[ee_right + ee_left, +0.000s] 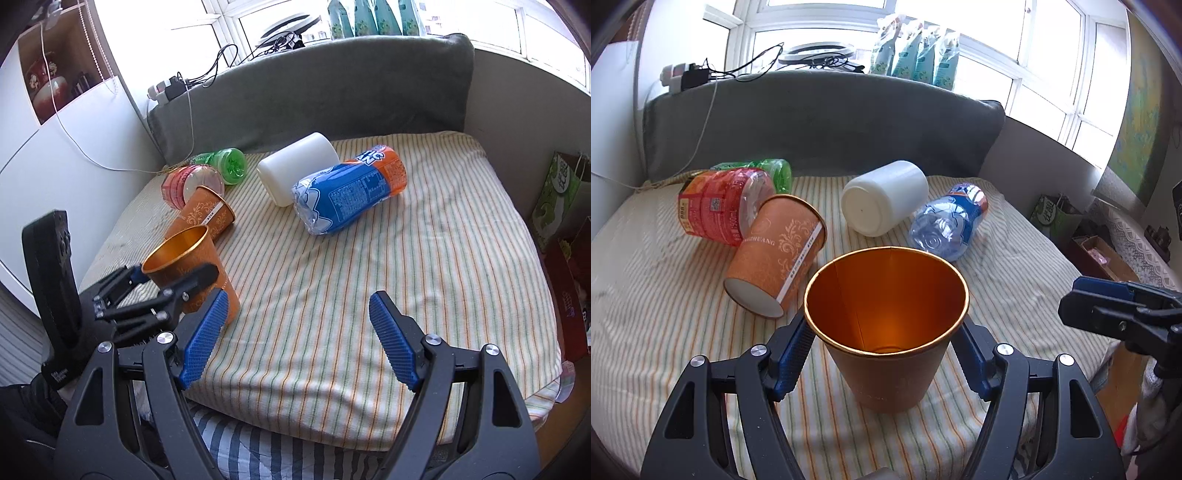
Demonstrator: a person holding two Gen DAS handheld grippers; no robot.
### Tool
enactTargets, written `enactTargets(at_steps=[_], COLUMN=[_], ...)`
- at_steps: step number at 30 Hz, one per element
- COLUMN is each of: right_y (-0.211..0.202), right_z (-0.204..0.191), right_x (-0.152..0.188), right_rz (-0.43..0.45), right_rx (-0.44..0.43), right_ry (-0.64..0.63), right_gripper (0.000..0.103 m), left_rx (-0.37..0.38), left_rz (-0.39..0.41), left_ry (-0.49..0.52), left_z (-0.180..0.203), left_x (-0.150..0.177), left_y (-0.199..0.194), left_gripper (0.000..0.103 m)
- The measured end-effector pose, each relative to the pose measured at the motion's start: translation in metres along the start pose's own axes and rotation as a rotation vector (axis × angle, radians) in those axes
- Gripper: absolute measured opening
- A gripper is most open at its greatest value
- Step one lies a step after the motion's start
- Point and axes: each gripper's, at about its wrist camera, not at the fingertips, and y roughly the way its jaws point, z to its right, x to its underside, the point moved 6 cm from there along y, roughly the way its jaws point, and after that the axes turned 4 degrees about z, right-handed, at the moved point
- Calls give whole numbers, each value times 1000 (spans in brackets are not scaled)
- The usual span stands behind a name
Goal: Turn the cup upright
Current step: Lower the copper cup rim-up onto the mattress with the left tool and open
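- The left gripper [886, 354] has its blue fingers [792, 354] on both sides of the orange cup [886, 332], just under the rim. The cup stands mouth up on the striped bed [406, 258].
- I think the best thing now is to let go slowly and pull straight back, so the soft bed does not tip it.
- The right gripper [295, 339] hangs spread wide, holding nothing.
- Farther back a second orange cup [775, 254] lies on its side, touching a red bottle [720, 203].

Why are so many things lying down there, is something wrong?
Only one cup stands upright, between the left hand-held gripper fingers. A second cup, white container and three bottles lie tipped over. Nothing spilled.
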Motion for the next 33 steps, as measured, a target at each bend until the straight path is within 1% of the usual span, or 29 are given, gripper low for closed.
enactTargets(at_steps=[15, 22, 23, 25, 33], right_y=[-7, -12, -13, -14, -18], right_z=[-4, -8, -9, -10, -17], right_x=[1, 2, 2, 2, 2], right_rz=[14, 48, 53, 61, 80], right_rx=[19, 68, 75, 83, 89], right_ry=[-11, -51, -58, -68, -83], right_gripper=[81, 81, 81, 81, 81], left_rx=[32, 40, 41, 53, 85], left_rz=[-5, -7, -8, -13, -13], left_ry=[13, 19, 19, 16, 26], left_z=[5, 6, 5, 5, 6], left_x=[5, 7, 6, 6, 8], left_y=[-3, -5, -5, -7, -18], left_gripper=[70, 71, 71, 77, 81])
